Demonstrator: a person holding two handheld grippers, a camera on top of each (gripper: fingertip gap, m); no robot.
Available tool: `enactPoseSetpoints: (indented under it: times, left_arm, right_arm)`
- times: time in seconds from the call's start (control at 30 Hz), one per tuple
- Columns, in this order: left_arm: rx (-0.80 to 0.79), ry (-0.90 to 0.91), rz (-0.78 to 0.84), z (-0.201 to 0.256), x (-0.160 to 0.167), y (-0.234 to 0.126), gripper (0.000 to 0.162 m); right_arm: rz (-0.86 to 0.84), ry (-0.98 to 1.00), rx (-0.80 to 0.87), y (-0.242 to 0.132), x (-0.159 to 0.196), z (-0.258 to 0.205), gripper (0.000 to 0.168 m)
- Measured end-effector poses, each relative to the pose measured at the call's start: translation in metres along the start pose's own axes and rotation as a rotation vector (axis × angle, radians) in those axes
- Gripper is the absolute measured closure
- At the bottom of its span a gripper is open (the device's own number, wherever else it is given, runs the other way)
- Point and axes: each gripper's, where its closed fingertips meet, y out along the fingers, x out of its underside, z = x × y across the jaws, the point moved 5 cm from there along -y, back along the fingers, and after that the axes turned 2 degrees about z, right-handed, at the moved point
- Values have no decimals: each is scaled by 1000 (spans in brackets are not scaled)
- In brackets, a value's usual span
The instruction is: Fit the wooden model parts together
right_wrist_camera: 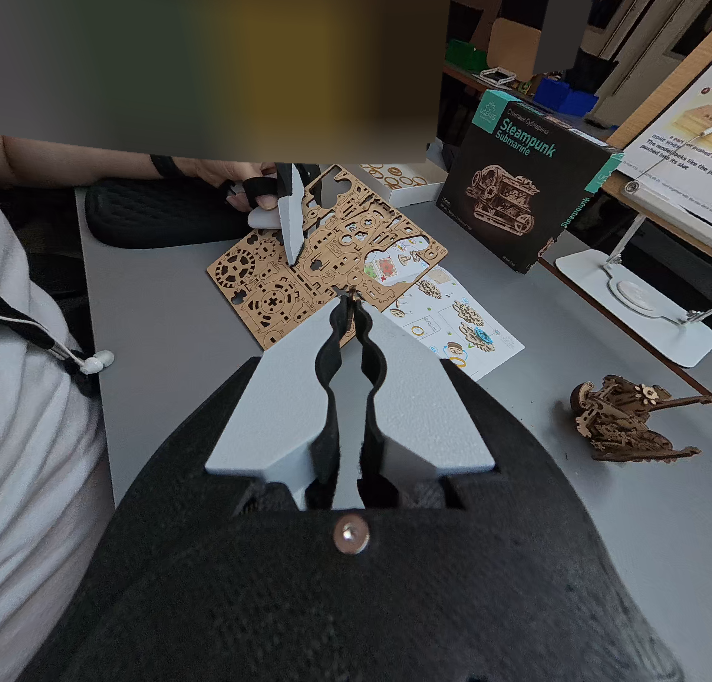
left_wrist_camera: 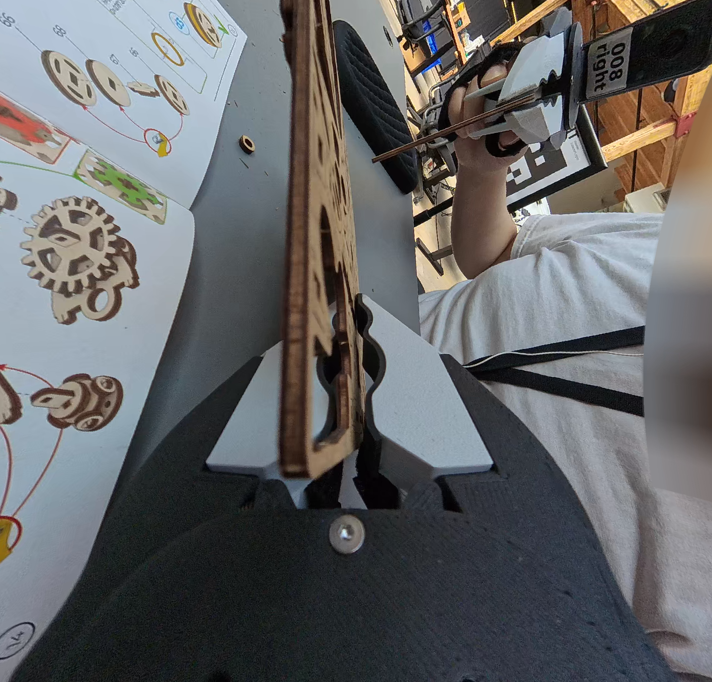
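In the left wrist view, the left claw [left_wrist_camera: 348, 374] fills the lower centre of the frame, its grey fingers clamped on a laser-cut wooden sheet [left_wrist_camera: 316, 201] that runs edge-on up the middle to the top edge, so only its dark burnt rim and a sliver of its cut-out face show. To the left lies a white instruction sheet [left_wrist_camera: 77, 201] with gear drawings, spread on the grey bench [left_wrist_camera: 239, 239], and a small loose wooden ring [left_wrist_camera: 246, 144] sits on the bench just beside the sheet's edge. At upper right the right claw [left_wrist_camera: 477, 112] appears, held in a person's hand, its fingers closed on a thin wooden part [left_wrist_camera: 443, 133] seen edge-on as a dark sliver pointing toward the centre of the frame. The right wrist view shows what the first cannot: the wooden sheet [right_wrist_camera: 327, 262] face-on at frame centre, pale tan and rectangular, crowded with dark-edged gear, disc and slot outlines, with some gaps where pieces are gone. The left claw [right_wrist_camera: 293, 255] grips it from above, at upper centre. The right claw [right_wrist_camera: 348, 303] sits at centre, its black-lined fingers together on a small thin wooden piece [right_wrist_camera: 351, 297] poking out at the tips, in front of the sheet's lower edge. Only this view shows the dark kit box [right_wrist_camera: 520, 185] standing at upper right and a part-built wooden model [right_wrist_camera: 624, 420] resting on the bench at the right edge.
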Motion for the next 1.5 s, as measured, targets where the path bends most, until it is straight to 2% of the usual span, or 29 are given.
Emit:
enactPoseSetpoints:
  times: [0.13, 0.5, 0.83, 1.3, 1.5]
  left_arm:
    - [-2, 4, -5, 0, 0, 1, 161]
    - [11, 26, -10, 3, -1, 2, 162]
    - [174, -16, 57, 10, -8, -10, 162]
    - [177, 29, 83, 15, -10, -8, 162]
    - [165, 35, 62, 15, -9, -5, 162]
  right_arm:
    - [16, 16, -4, -4, 0, -3, 167]
    - [25, -103, 44, -17, -17, -30, 167]
    - [0, -113, 205, -43, -29, -62, 167]
    - [-30, -57, 490, -54, -48, -93, 167]
    - [-74, -86, 572, -56, -75, -111, 167]
